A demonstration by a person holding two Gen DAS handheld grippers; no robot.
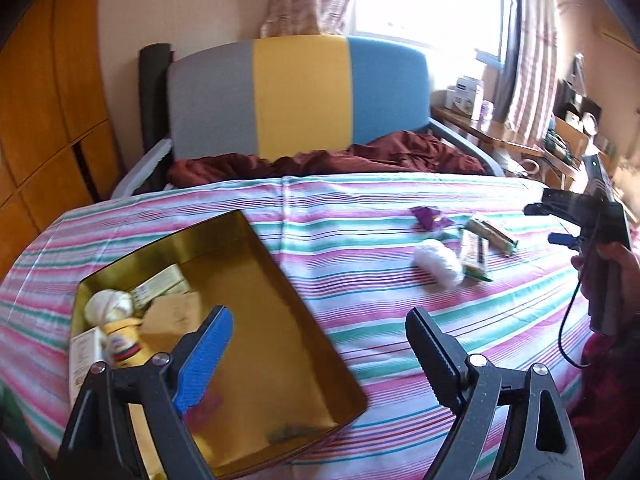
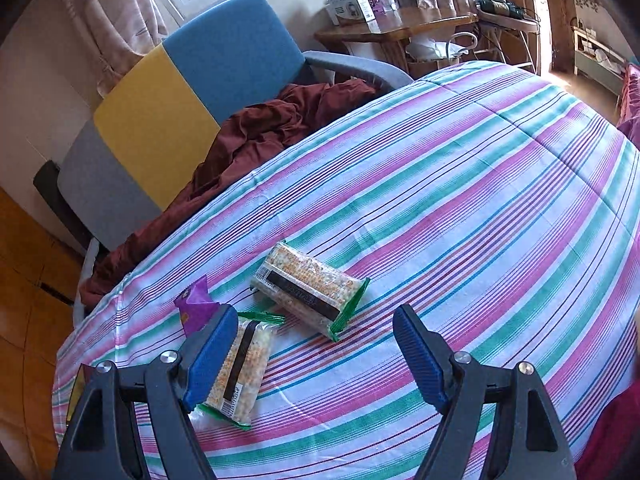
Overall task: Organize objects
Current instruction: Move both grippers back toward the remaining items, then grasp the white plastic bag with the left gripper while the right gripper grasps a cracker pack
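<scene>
A gold tin box (image 1: 280, 344) lies on the striped bedspread (image 1: 360, 216) in the left wrist view. It holds a white ball of yarn (image 1: 108, 306), a small yellow bottle (image 1: 124, 346) and small cartons. My left gripper (image 1: 320, 356) is open and empty, over the tin's right rim. To the right lie a white fluffy roll (image 1: 438, 262), two clear snack packs (image 1: 490, 234) and a purple wrapper (image 1: 430, 216). My right gripper (image 2: 312, 356) is open and empty just above the bedspread, with the near snack pack (image 2: 240, 368) by its left finger and the second snack pack (image 2: 308, 290) beyond. The purple wrapper (image 2: 196, 304) lies at the left.
A chair with a grey, yellow and blue back (image 1: 300, 92) stands beyond the bed with a maroon cloth (image 1: 340, 158) on its seat. A wooden side table (image 2: 396, 26) with boxes stands by the window. A wooden wardrobe (image 1: 44, 112) is at the left.
</scene>
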